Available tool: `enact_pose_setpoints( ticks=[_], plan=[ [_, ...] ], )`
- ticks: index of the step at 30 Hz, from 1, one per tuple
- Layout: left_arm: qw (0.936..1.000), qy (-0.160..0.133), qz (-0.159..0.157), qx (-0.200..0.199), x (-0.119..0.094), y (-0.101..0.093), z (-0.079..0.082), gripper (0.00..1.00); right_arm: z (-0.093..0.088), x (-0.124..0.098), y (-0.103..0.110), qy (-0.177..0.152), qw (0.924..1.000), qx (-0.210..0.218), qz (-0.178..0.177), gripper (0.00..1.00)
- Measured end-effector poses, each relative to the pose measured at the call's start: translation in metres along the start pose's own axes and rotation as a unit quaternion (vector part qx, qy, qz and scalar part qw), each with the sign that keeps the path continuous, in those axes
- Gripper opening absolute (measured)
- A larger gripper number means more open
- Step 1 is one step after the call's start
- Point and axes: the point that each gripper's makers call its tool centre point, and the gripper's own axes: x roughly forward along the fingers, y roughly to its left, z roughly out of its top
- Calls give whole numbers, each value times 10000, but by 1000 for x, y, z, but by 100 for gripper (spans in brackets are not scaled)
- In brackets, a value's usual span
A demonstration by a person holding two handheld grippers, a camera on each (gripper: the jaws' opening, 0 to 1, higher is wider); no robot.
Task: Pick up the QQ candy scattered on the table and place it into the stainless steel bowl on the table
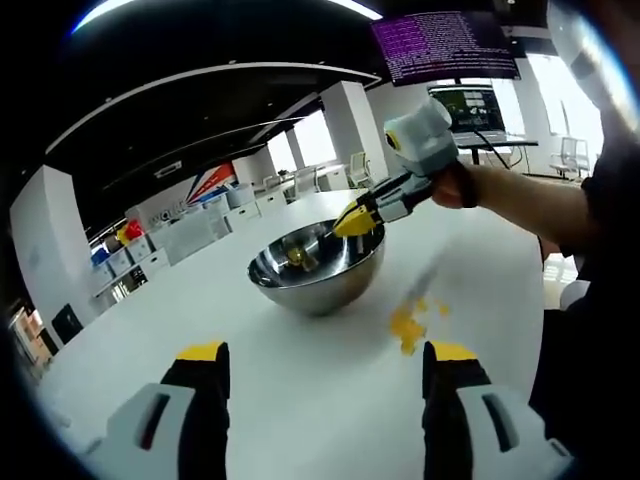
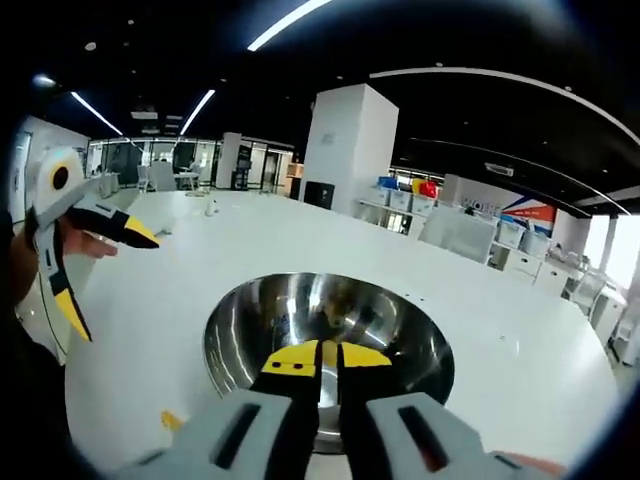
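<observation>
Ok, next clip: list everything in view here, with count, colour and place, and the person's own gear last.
Stainless steel bowl: one, silver, middle of the table; yellow candy shows inside it in the left gripper view.
QQ candy: a small yellow scatter, count unclear, on the table beside the bowl.
Table: one, white, large.
Storage bins: several, red, blue, yellow and white, on shelving along the far wall.
Monitors: two, one with purple text above one with a dark screen, beyond the table.
Left gripper: grey with yellow tips, jaws wide apart, over bare table short of the bowl.
Right gripper: grey with yellow tips, jaws nearly together, over the bowl.
</observation>
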Motion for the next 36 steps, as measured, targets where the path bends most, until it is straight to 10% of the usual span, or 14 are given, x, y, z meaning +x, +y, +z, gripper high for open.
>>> enact_pose_setpoints(
  ticks=[14,18,36],
  plan=[
    [10000,13,14,-2,-1,1,-1,78,-1,-1,1,-14,10000,88,8,9],
    [10000,4,12,-15,-2,1,-2,78,7,0,6,-315,9993,165,128,39],
    [10000,-19,34,-13,-4,1,-1,78,17,-11,1,-464,9989,-22,-17,32]
  ],
)
